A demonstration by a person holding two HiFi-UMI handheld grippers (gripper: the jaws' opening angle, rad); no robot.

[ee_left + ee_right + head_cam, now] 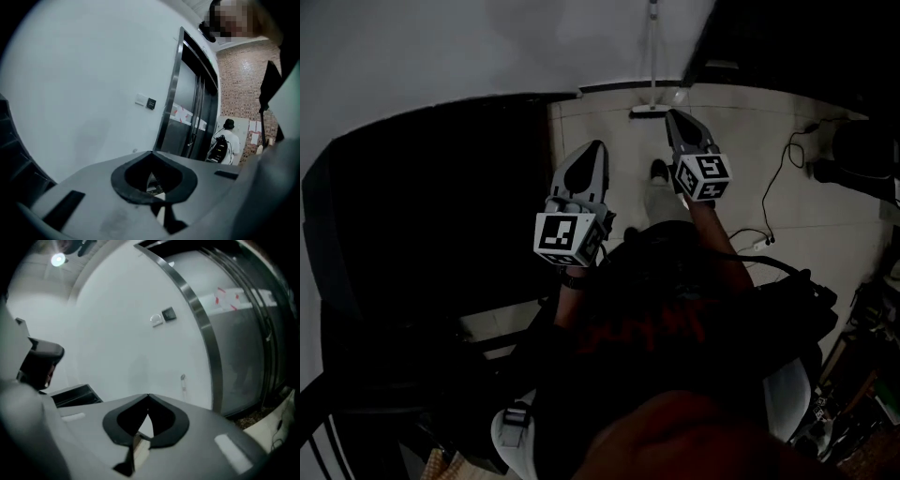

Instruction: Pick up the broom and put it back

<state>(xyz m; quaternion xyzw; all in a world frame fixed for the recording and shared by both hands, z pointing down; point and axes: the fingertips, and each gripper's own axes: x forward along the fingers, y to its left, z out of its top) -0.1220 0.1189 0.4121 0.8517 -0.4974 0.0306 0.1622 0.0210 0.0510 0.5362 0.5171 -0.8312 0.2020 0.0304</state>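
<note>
The broom stands upright against the white wall in the head view, its thin pole [653, 52] rising from a pale head [649, 110] on the tiled floor. My right gripper [672, 115] is held up with its tips just right of that head in the picture, jaws shut and empty; in the right gripper view the tips [148, 395] meet before a bare wall. My left gripper [598, 145] is raised beside it, further left and nearer me. Its jaws are also shut on nothing, meeting at the tips [151, 152] in the left gripper view.
A large dark unit [441, 206] fills the left of the head view. A black cable [780, 173] trails over the floor tiles at right. Steel lift doors [194, 112] stand ahead, with a wall switch [146, 101] beside them and a person [228, 142] in white further off.
</note>
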